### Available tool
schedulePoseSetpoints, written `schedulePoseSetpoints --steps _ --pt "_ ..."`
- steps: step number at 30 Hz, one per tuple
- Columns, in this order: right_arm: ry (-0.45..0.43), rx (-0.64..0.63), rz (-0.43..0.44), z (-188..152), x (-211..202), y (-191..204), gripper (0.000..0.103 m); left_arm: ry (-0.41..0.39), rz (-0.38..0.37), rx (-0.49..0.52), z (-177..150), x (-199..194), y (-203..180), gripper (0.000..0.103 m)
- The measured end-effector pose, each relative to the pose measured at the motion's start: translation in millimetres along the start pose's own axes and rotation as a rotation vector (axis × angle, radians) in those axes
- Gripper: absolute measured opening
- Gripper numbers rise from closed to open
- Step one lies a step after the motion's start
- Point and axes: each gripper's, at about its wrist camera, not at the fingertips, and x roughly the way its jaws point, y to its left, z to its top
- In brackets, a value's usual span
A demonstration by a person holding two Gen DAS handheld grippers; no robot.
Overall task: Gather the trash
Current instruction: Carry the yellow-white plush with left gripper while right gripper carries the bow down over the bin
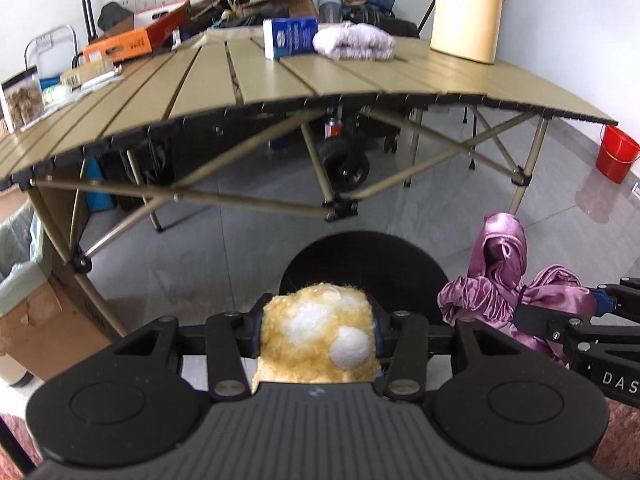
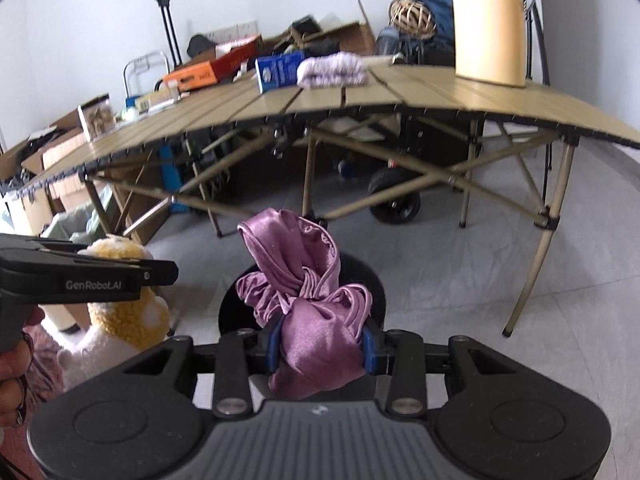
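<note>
Yellow plush (image 1: 318,336) pinched in left tongs (image 1: 318,340), above black bin (image 1: 360,256) on floor. Purple satin (image 2: 316,320) clamped in right tongs (image 2: 322,350), over same bin. Best centred above the opening before letting go.

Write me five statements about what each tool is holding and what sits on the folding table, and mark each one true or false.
1. The left tool is shut on a yellow and white fuzzy item. True.
2. The right tool is empty. False: it is shut on a bundle of purple satin cloth.
3. A tall cream container stands upright on the folding table. True.
4. The red bucket sits on the table. False: it stands on the floor beyond the table's right end.
5. A blue and white box lies beside a folded lilac cloth on the table. True.
</note>
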Motion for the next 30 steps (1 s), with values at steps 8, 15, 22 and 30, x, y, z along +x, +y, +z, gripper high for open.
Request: schedulePoseSetpoints --steps 8,15,22,30 --pt "0.124 0.007 -0.003 -18 16 5 0.037 0.048 -0.002 -0.025 -7 9 11 0.046" --pt "0.226 0.031 -0.031 -33 28 -2 0.037 0.092 -0.020 -0.037 -10 22 12 0.046" --pt "0.254 0.059 -0.046 -38 33 -9 0.037 0.125 -0.036 -0.043 -9 31 11 0.046" --pt "0.265 0.107 -0.077 -37 41 -23 0.037 0.159 -0.058 -0.020 3 50 -2 0.046"
